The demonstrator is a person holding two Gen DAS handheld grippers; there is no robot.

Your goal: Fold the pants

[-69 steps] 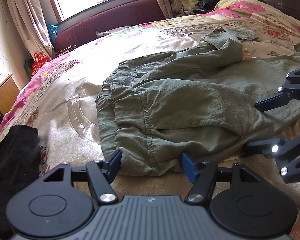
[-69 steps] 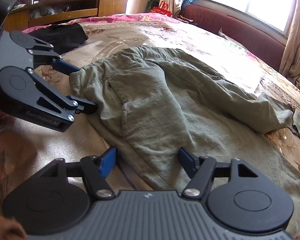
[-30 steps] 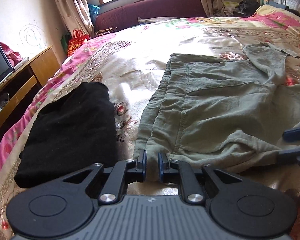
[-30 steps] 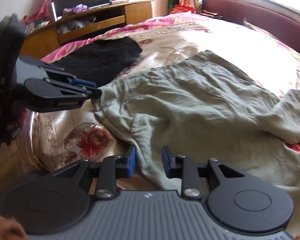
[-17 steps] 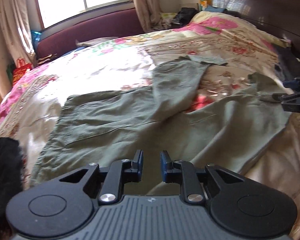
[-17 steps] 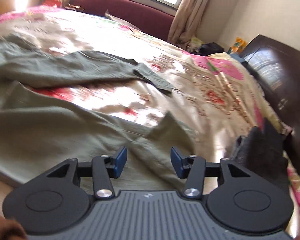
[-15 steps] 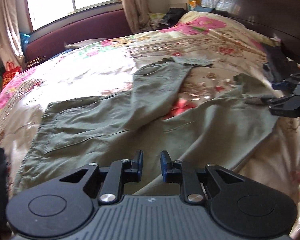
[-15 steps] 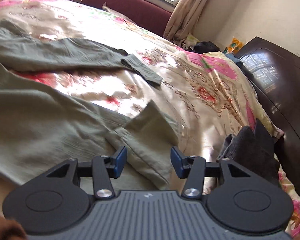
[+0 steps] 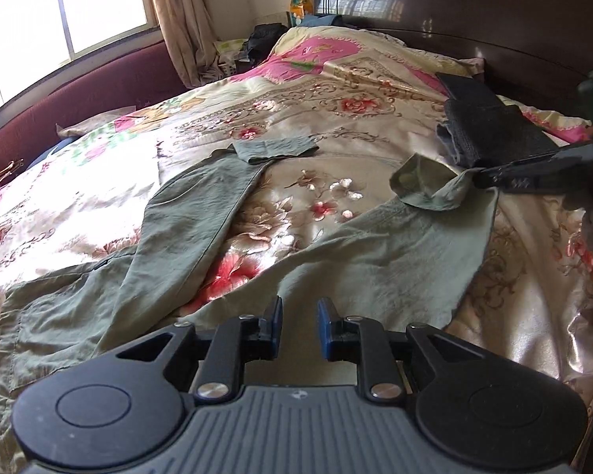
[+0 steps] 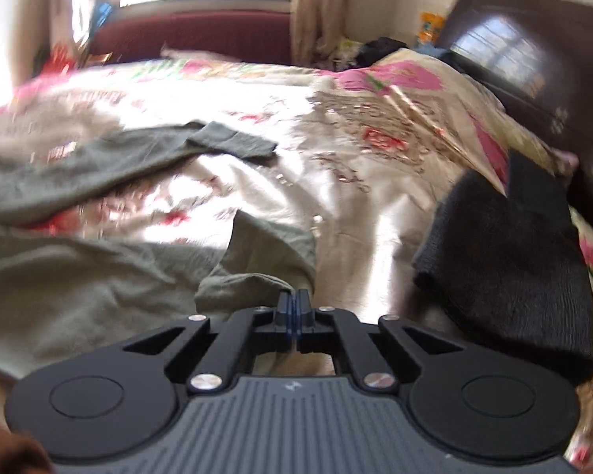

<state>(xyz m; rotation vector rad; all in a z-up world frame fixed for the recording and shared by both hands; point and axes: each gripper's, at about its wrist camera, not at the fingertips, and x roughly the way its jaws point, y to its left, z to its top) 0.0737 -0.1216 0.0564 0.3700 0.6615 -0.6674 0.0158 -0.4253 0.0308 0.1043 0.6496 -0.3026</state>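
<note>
While our green pants [image 9: 336, 260] are lying spread out on the flowery bed cover [image 9: 336, 126], we are holding one claw in each hand above them. Our left claw [image 9: 299, 326] is hanging over the near edge of the pants, close to where the two legs split. Its two blue fingers [image 9: 274, 322] are standing a little apart, with a small gap between them, and they are gripping nothing; we are seeing cloth just past the tips. Our right claw [image 10: 295, 314] is sitting at the end of the near pant leg, over on the right side of the bed. Its fingers are pressed tight together, and the bunched-up hem of that leg [image 10: 253, 284] is lying right at the tips, so it is looking like the hem is pinched there. From the left camera we are seeing the same claw [image 9: 533, 175] touching the curled hem, which is lifting up a bit off the bed. The far pant leg [image 9: 201, 205] is stretching away toward the far side of the bed, with its cuff [image 9: 274, 149] folded over flat. A dark folded cloth [image 10: 510, 260] is resting on the bed just to the right of the right claw. A dark wooden headboard [image 9: 474, 27] is standing at the far right, and a bright window [image 9: 67, 19] is shining at the far left. The right camera's view is blurry.
</note>
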